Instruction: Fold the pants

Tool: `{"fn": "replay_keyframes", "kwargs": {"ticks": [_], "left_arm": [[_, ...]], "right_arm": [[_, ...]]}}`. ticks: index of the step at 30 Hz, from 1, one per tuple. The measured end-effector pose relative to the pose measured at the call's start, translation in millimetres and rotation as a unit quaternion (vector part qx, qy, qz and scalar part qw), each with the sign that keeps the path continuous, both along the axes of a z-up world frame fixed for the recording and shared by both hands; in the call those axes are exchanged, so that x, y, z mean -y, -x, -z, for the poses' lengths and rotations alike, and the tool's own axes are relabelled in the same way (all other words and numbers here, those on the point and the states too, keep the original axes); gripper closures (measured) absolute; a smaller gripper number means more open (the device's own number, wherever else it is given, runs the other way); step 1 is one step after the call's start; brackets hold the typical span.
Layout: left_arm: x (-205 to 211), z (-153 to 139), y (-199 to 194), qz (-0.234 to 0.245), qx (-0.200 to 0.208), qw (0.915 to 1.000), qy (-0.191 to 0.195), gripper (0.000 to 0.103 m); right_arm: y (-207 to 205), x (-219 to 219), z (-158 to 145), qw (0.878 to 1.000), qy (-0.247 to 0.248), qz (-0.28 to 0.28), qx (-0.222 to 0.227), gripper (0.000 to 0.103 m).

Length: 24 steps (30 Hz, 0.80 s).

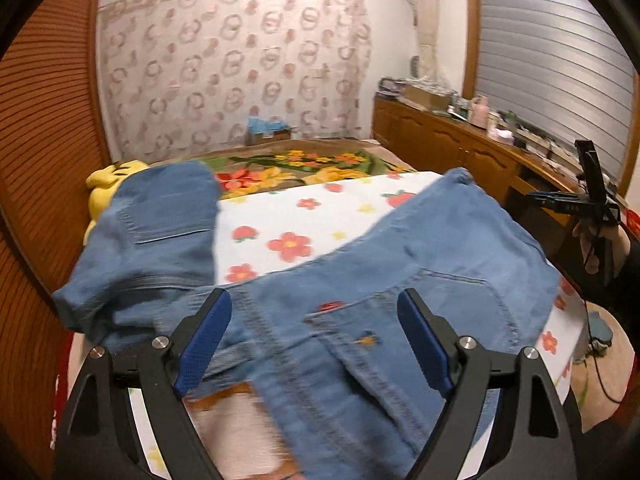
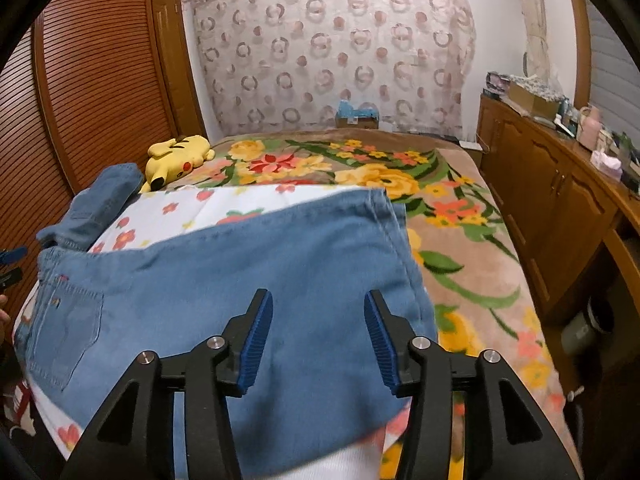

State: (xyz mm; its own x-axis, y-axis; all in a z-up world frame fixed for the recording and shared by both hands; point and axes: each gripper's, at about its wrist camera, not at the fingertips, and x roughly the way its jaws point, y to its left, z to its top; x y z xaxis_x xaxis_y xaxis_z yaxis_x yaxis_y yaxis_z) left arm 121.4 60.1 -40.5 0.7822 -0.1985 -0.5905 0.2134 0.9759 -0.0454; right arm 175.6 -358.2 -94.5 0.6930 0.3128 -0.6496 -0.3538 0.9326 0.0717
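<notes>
1. Hovering with both sets of jaws spread and pinching nothing: my left gripper (image 1: pixel 314 336) and right gripper (image 2: pixel 318 338) are hanging over the jeans (image 2: pixel 240 272).
2. Jeans are lying on the white flowered cloth (image 1: pixel 288 220) at the bed's near end, legs reaching far.
3. Judging the next fold: I should be pinching matching edges and carrying them level, keeping seams aligned.
4. Both grippers are tilting down toward the denim.
</notes>
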Motion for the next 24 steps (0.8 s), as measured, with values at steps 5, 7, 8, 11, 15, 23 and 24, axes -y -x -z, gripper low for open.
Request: {"fn": "replay_keyframes", "kwargs": {"ticks": [5,7,8,11,15,23,24], "left_arm": [[26.0,0.3,2.0,0.015,0.004,0.9999,-0.002,0.018],[33.8,1.1,2.8,0.021,0.003,0.9998,-0.001,0.018],[38.2,1.6,4.0,0.023,0.002,0.9997,-0.002,0.018],[46.6,2.7,6.8,0.026,0.001,0.9996,-0.006,0.018],[56.2,8.2,8.9,0.032,-0.007,0.9994,-0.01,0.018],[70.3,23.7,8.7,0.043,-0.029,0.9986,-0.01,0.018],[71.3,25.3,8.6,0.044,-0.032,0.9985,-0.009,0.018]], "right_arm": [[19.8,19.1,5.9,1.0,-0.008,0.014,-0.006,0.052],[28.8,19.3,6.0,1.0,-0.01,0.02,-0.008,0.052],[29.6,22.1,7.8,1.0,-0.012,0.023,-0.011,0.052],[31.6,26.0,12.8,0.999,-0.017,0.038,-0.019,0.051],[28.9,27.1,22.4,0.998,-0.024,0.056,-0.032,0.051],[16.4,22.8,21.1,0.995,-0.042,0.075,-0.056,0.051],[14.7,21.8,20.4,0.994,-0.044,0.076,-0.06,0.051]]}}
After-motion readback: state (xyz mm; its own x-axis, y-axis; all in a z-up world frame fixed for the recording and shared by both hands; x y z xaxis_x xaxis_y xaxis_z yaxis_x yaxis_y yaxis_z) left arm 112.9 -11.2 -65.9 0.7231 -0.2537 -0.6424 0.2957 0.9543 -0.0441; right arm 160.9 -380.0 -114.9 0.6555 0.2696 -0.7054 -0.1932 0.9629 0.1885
